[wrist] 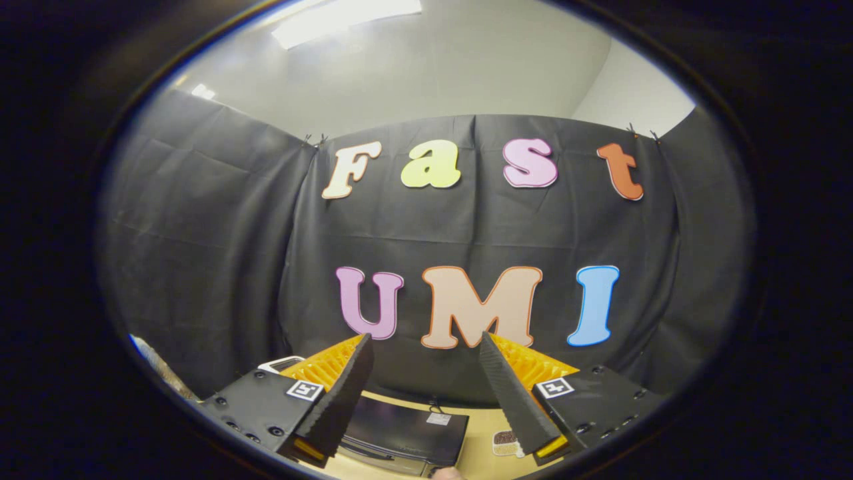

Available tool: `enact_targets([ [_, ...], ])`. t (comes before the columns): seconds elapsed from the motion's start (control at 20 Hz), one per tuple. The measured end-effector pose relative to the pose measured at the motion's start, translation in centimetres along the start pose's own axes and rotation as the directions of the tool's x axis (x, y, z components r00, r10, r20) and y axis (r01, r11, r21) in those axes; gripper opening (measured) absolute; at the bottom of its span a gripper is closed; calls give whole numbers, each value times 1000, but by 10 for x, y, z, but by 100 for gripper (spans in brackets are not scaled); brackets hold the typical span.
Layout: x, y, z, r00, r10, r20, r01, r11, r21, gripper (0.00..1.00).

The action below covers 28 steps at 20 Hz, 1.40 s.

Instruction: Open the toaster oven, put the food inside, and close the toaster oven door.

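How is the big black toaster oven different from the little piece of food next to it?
The toaster oven is big, black and boxy, lying between the open hand-held gripper's fingers; the food is small, pale with a dark top, beside the oven. Both rest on the tan table, untouched.

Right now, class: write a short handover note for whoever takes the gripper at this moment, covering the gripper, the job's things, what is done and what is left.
Gripper: open, holding nothing, raised and facing the black booth wall.
Toaster oven: low between the fingers, on the tan table; its door looks closed, though little of it shows.
Food: a small piece on the table beside the oven, near one finger.
Done: nothing visible.
Left: open the door, put the food inside, close the door.
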<state>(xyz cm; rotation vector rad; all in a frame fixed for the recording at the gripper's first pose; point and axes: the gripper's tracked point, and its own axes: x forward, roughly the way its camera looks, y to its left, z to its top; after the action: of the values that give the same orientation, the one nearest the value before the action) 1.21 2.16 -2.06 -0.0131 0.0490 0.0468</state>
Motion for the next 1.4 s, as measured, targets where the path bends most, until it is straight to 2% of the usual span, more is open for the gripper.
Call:
enact_targets([
  [0.45,7,9,-8,1000,13,-14,-13,1000,-2,99],
  [0.65,11,18,-29,999,21,-46,-21,1000,3,99],
  [0.85,21,21,-61,996,18,-83,-17,1000,4,99],
  [1.2,39,33,-143,985,21,-171,-13,999,47,100],
  [1.4,46,40,-192,973,6,-231,1,1000,27,100],
])
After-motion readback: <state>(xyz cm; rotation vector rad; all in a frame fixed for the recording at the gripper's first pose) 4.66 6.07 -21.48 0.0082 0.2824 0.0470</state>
